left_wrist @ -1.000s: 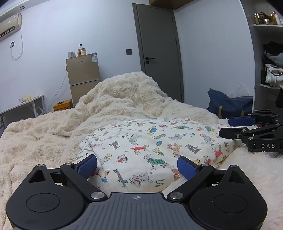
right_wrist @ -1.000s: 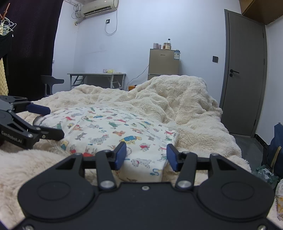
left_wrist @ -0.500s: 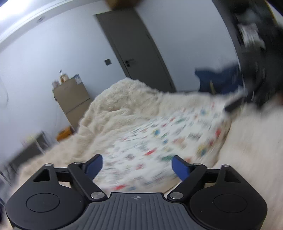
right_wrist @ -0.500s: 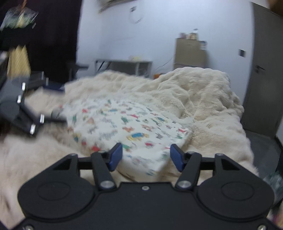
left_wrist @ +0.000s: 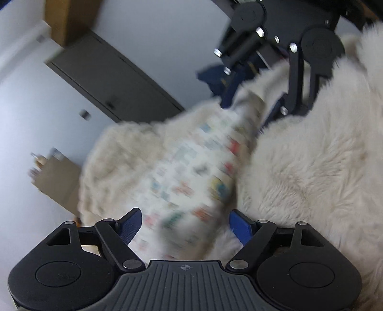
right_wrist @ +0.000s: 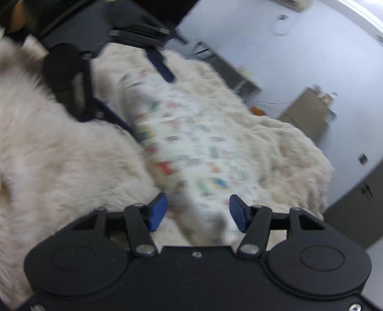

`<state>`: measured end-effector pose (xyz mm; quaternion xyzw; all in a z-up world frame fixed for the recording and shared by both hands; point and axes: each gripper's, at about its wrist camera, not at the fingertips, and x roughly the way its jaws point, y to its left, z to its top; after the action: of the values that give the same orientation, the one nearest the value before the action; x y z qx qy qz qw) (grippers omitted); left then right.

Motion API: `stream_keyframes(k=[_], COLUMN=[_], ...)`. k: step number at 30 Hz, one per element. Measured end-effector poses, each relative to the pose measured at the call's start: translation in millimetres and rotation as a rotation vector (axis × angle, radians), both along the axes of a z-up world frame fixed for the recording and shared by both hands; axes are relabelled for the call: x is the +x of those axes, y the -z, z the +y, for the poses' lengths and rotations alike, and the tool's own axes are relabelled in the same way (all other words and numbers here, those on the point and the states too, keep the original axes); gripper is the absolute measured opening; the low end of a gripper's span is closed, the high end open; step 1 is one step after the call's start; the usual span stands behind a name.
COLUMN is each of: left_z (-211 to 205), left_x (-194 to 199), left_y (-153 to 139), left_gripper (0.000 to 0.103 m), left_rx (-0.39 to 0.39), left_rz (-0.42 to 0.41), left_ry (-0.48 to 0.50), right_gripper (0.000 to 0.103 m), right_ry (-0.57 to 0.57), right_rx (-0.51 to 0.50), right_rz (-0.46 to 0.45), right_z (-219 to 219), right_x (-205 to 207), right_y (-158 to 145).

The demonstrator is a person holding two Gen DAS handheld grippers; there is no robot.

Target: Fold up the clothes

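Left gripper [left_wrist: 185, 223], nearest in its own view: blue pads [left_wrist: 130, 224] spread wide, one on each side of the near end of the garment [left_wrist: 191, 181], neither pad clearly touching the cloth; jaws agape, holding nothing. Right gripper [right_wrist: 197, 211], nearest in its own view: pads [right_wrist: 156, 211] likewise parted, straddling the opposite end of the same garment [right_wrist: 189, 148], not clamped on it.

Garment: a folded white bundle with a small multicoloured print, lying as a long narrow strip on the blanket [left_wrist: 311, 167]. The print is smeared by motion blur; its figures cannot be read. One long edge looks thick and rounded, as of several layers.

Blanket: cream, deep-piled, rumpled, rising in a mound beyond the garment [right_wrist: 275, 143] and crowding close along its side.

Each gripper appears at the far end of the strip in the other's view, black linkage and blue pads at the cloth's end, blocking the room behind it.

Background, tilted and blurred: grey door [left_wrist: 107, 79] with a handle, pale wall, brown cabinet [right_wrist: 306, 114] with small items on top, a low table [right_wrist: 229, 71], and a wall air conditioner [right_wrist: 294, 3] at the top edge.
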<state>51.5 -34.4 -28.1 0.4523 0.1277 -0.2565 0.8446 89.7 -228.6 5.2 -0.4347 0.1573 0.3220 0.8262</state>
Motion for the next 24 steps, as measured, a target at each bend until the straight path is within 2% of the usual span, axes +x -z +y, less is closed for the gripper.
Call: stream_keyframes(k=[2,4,5,8,12,16,18,19,20,22,23,24], left_z=[0,-4,-12,-22,-17,-1,-7,-15,-18,-22,-20,-18], left_x=[7,10,15,17,25,40,44,48,51,57,66,69], left_y=[-7,-8,-3,1,-9,-23,-16,-3,2,-1,-16,-22], left_gripper=[0.085,0.085,0.085,0.085,0.084,0.071,0.065,0.056,0.04,0.03,0.028,0.026], left_rx=[-0.013,0.009,0.073,0.13,0.12,0.016,0.05,0.136,0.173,0.166,0.102,0.077], left_rz=[-0.023,-0.045,-0.048,-0.066,-0.126,-0.12,-0.108,-0.134,-0.135,-0.106,-0.043,-0.022], left_ry=[-0.018,-0.033,-0.019,-0.001,-0.011,-0.058,-0.06,-0.048,-0.035,-0.038,-0.053,-0.053], right_gripper=[0.06,0.063,0.064,0.064,0.064,0.064,0.064,0.064,0.064,0.064,0.064,0.064], right_ry=[-0.001,-0.001,-0.002,-0.003,-0.004,-0.005,0.001,-0.005,-0.011,-0.029,-0.04,-0.048], right_rx=[0.004,0.007,0.009,0.014,0.021,0.031,0.069,0.061,0.054,0.022,0.002,0.0], right_rz=[0.008,0.015,0.019,0.03,0.045,0.064,0.115,0.121,0.126,0.103,0.085,0.083], right_z=[3,6,8,12,18,24,20,21,23,31,37,38], right_x=[7,14,18,28,42,56,66,67,68,65,62,61], right_y=[-4,-7,-9,-15,-22,-30,-33,-32,-31,-28,-25,-26])
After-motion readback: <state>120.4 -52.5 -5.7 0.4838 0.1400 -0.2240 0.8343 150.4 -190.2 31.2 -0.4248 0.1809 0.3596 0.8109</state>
